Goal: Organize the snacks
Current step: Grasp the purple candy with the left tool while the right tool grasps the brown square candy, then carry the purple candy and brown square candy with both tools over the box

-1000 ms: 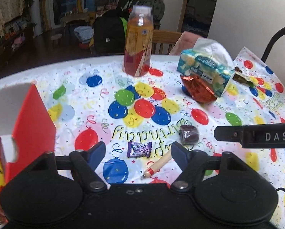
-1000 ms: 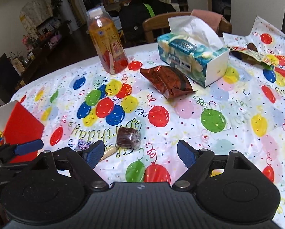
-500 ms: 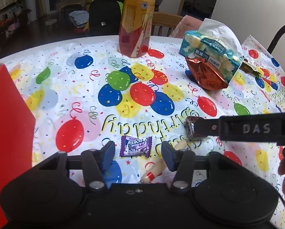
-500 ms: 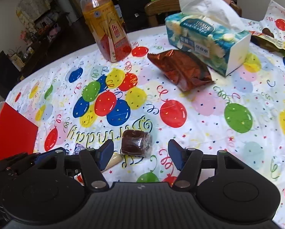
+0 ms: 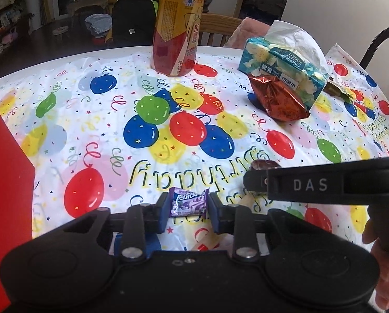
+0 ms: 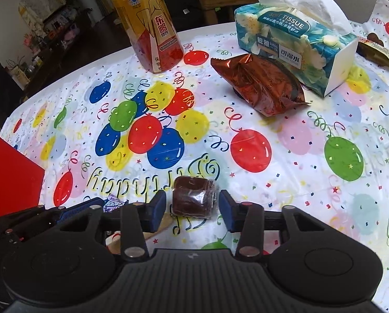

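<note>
1. The left gripper (image 5: 186,207) is low over the tablecloth (image 5: 95,120), its two blue pads closed in against the ends of a purple candy (image 5: 187,204), which sits squarely between them; the pads appear to touch the wrapper on both sides.
2. The right gripper (image 6: 192,207) is low too, with a brown wrapped cake (image 6: 193,199) between its pads. The left pad is just beside the cake and the right pad is a little apart from it, so the jaws stand partly open around it, not yet clamped.
3. The two grippers sit side by side. In the left view the right one's arm crosses just right of the candy, hiding most of the cake (image 5: 263,165); in the right view the left gripper's blue finger (image 6: 77,210) and a corner of the candy (image 6: 114,203) show at lower left.
4. A pale stick snack (image 6: 160,225) with a red-and-white end lies under and between the two grippers.
5. A hand (image 5: 384,268) shows at the right edge of the left view.
6. To the far left of both grippers stands a red box (image 5: 4,182).
7. Well ahead and right lies a red foil pack (image 6: 259,83), touching a tissue box (image 6: 296,49) behind it.
8. Far ahead stands a bottle (image 6: 150,26) of orange drink, upright.
9. At the far right, beyond the tissue box, lies a long green-edged packet (image 6: 377,50).
</note>
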A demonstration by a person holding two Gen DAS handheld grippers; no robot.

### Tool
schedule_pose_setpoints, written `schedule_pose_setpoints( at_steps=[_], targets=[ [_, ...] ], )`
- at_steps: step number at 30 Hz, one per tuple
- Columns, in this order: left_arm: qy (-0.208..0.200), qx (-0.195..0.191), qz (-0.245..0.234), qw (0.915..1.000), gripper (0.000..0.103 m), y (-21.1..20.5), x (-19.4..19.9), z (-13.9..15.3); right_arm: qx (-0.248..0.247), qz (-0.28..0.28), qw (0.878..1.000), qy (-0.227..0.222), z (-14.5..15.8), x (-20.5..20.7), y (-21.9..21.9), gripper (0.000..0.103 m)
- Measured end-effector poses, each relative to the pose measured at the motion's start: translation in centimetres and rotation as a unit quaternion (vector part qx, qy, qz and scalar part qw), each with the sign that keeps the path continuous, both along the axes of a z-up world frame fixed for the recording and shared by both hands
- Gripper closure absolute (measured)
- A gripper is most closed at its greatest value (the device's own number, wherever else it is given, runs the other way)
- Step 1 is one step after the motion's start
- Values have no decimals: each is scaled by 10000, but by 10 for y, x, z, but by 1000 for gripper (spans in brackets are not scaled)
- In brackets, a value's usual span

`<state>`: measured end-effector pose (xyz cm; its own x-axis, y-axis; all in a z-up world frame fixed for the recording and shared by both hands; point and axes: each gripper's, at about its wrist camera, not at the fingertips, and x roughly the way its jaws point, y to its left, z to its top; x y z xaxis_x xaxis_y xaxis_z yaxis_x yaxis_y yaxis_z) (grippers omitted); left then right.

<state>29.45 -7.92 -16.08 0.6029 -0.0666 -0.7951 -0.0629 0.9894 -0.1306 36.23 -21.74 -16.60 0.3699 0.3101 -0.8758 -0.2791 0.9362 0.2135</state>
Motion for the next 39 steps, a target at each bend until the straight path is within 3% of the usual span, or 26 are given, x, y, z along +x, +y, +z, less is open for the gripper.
schedule_pose_setpoints(
  at_steps=[16, 39],
  targets=[
    [-64, -146, 44, 9999, 83, 1, -9, 13, 106, -48, 9999, -36, 15, -10, -14, 69],
    [-454, -352, -1, 9984, 83, 17, -69, 85, 324, 470, 9975, -428, 99, -80, -3, 69]
  ],
)
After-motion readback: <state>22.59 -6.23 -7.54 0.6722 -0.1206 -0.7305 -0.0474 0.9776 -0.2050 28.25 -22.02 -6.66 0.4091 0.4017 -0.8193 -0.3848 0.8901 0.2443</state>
